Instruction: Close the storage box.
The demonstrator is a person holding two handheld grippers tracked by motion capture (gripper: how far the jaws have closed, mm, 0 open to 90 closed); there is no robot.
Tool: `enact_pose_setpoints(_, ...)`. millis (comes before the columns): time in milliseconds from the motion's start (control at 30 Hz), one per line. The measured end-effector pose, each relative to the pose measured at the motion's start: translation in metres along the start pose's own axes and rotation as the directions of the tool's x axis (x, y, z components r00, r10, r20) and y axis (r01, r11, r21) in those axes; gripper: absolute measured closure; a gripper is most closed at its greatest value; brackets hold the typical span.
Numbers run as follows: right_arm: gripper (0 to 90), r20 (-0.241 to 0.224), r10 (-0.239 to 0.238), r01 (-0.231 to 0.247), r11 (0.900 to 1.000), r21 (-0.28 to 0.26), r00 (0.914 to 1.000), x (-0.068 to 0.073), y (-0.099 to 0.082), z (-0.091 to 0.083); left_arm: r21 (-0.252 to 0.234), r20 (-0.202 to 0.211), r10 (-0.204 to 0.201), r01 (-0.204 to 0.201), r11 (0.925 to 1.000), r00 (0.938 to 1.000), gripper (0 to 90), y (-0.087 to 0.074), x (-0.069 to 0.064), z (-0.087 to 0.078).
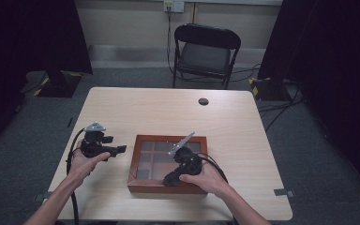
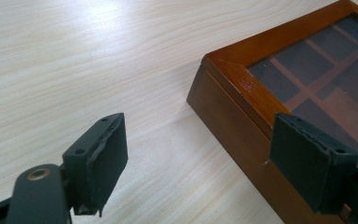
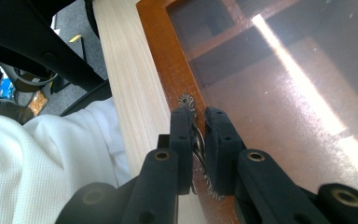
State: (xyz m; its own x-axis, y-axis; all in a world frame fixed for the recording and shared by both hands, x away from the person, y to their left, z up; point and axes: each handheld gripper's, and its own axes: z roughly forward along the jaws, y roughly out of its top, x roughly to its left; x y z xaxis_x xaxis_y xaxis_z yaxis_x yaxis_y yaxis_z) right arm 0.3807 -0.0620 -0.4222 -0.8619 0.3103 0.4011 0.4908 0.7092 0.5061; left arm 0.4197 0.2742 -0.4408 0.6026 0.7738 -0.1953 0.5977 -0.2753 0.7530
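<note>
A brown wooden box (image 1: 168,137) with a dark glass lid and inner compartments lies on the light wooden table (image 1: 145,108), near its front edge. My right gripper (image 1: 168,179) points down at the box's front rim. In the right gripper view it (image 3: 199,123) is shut on the small metal clasp (image 3: 186,101) fixed to the wooden frame (image 3: 163,51). My left gripper (image 1: 121,150) hovers just left of the box. Its jaws (image 2: 198,144) stand open with nothing between them, and the box's corner (image 2: 233,79) lies just ahead of them.
A black folding chair (image 1: 206,51) stands behind the table. A round cable hole (image 1: 203,101) sits near the table's far edge. The person's white shirt (image 3: 51,154) is close below the front table edge. Dark curtains hang at both sides.
</note>
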Motion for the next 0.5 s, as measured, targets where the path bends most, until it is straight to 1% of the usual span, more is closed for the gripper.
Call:
enact_pose_setpoints(33, 82.5, -0.007, 0.006, -0.006, 0.9999, -0.008, 1.0, 0.0, -0.001, 0.0, 0.003, 0.001, 0.005, -0.005, 1.0, 1.0, 19.1, 0.0, 0.0, 0.0)
enact_pose_setpoints(167, 82.0, 0.0, -0.003, 0.003, 0.9999, -0.016, 1.0, 0.0, -0.002, 0.0, 0.004, -0.001, -0.002, 0.002, 1.0, 1.0, 19.1, 0.0, 0.001, 0.0)
enact_pose_setpoints(200, 79.4, -0.002, 0.0, 0.0, 0.9996, -0.026, 1.0, 0.0, -0.003, 0.0, 0.008, -0.004, -0.007, 0.007, 0.9999, 1.0, 19.0, -0.001, 0.002, 0.0)
enact_pose_setpoints(267, 63.2, -0.001, 0.001, -0.001, 0.9983, -0.059, 1.0, -0.002, -0.005, -0.002, 0.009, -0.005, -0.01, 0.01, 0.9999, 0.9999, 18.9, -0.001, 0.002, 0.0)
enact_pose_setpoints(300, 61.8, 0.005, 0.012, -0.012, 0.9973, -0.072, 0.9999, -0.003, -0.006, -0.005, 0.009, -0.002, -0.012, 0.012, 0.9999, 0.9999, 18.7, -0.001, 0.003, -0.001)
enact_pose_setpoints(333, 58.6, 0.03, 0.02, -0.017, 0.9963, -0.084, 0.9994, -0.004, -0.006, -0.009, 0.005, 0.001, -0.018, 0.018, 0.9998, 0.9998, 18.5, -0.001, 0.003, -0.001)
enact_pose_setpoints(367, 50.1, 0.072, 0.039, -0.029, 0.9912, -0.129, 0.9967, -0.009, -0.008, -0.021, 0.008, -0.01, -0.014, 0.014, 0.9999, 0.9999, 18.5, -0.001, 0.003, -0.001)
enact_pose_setpoints(400, 50.1, 0.072, 0.039, -0.029, 0.9912, -0.129, 0.9967, -0.009, -0.008, -0.021, 0.008, -0.01, -0.014, 0.014, 0.9999, 0.9999, 18.4, -0.001, 0.003, -0.001)
enact_pose_setpoints(433, 44.0, 0.118, 0.084, -0.061, 0.9801, -0.189, 0.9894, -0.016, -0.01, -0.037, 0.009, -0.011, -0.026, 0.026, 0.9996, 0.9996, 18.4, -0.001, 0.003, -0.001)
enact_pose_setpoints(467, 40.7, 0.143, 0.107, -0.074, 0.9719, -0.224, 0.9839, -0.019, -0.013, -0.045, 0.026, -0.024, -0.043, 0.043, 0.9987, 0.9988, 18.5, -0.001, 0.004, -0.001)
enact_pose_setpoints(500, 37.2, 0.172, 0.132, -0.086, 0.9641, -0.251, 0.9761, -0.024, -0.016, -0.053, 0.029, -0.022, -0.06, 0.06, 0.9977, 0.998, 19.1, -0.001, 0.005, -0.002)
